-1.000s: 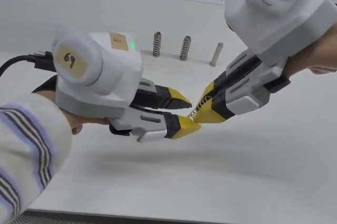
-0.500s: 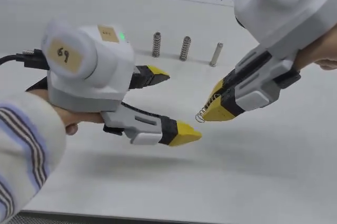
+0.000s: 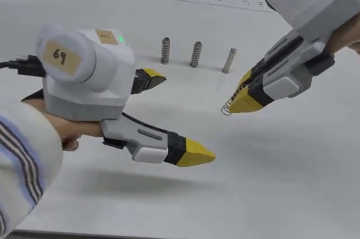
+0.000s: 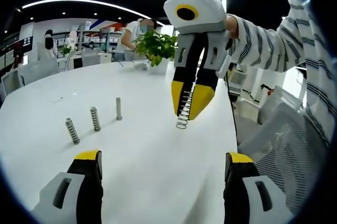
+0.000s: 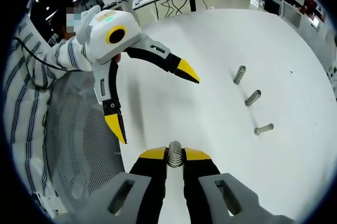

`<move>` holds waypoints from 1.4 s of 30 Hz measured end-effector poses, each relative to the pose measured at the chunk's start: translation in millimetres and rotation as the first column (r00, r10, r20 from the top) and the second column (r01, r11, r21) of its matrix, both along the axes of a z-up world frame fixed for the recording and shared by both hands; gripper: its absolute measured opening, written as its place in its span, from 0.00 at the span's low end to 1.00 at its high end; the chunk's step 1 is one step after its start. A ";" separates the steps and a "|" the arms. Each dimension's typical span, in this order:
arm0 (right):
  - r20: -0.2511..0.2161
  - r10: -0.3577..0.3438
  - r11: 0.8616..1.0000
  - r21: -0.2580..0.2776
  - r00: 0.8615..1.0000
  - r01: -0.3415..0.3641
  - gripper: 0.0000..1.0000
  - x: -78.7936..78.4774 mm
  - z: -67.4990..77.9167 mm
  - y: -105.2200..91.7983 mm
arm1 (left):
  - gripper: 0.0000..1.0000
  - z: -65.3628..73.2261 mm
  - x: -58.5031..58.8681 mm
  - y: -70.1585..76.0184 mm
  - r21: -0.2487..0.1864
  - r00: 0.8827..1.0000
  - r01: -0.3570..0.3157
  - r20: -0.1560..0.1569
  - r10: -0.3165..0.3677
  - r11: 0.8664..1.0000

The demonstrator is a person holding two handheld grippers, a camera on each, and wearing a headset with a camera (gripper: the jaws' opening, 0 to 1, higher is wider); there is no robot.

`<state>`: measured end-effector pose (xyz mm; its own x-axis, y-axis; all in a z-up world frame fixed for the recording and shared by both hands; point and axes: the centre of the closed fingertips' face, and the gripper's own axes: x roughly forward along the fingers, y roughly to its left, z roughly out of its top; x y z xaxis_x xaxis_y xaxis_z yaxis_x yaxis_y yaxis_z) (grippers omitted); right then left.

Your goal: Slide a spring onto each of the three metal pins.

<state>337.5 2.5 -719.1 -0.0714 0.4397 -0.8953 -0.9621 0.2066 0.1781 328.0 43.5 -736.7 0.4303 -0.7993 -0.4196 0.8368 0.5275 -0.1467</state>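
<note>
Left gripper [image 3: 184,115]: lower left of the head view, jaws spread wide, holding nothing.
Right gripper [image 3: 239,103]: upper right, yellow tips clamped on a spring [image 3: 227,108] (its end coils poke out below them).
Held spring: right of centre, seemingly just above the white table [image 3: 281,183]; contact is hard to judge.
Pins: upright row, upper centre; first pin [image 3: 165,50] and second pin [image 3: 196,54] coil-covered, third pin [image 3: 229,59] bare.

Left tongs [image 3: 185,115] spread wide; right tongs [image 3: 236,104] lifted the spring [image 3: 227,108] away.
</note>
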 end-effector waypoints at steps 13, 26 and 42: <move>0.046 0.007 0.998 -0.055 0.999 -0.004 0.08 29.0 0.8 -6.8 | 0.98 -1.3 4.3 7.3 0.005 0.999 -0.040 -0.028 0.040 0.999; 0.142 0.024 0.987 -0.159 0.990 -0.001 0.08 83.6 8.3 -27.0 | 0.98 -2.8 11.0 12.1 0.040 0.999 -0.046 -0.013 0.046 0.998; 0.214 0.080 0.967 -0.252 0.974 -0.024 0.08 140.7 -10.8 -27.7 | 0.98 -1.8 19.4 17.6 0.052 0.997 -0.076 0.013 0.076 0.996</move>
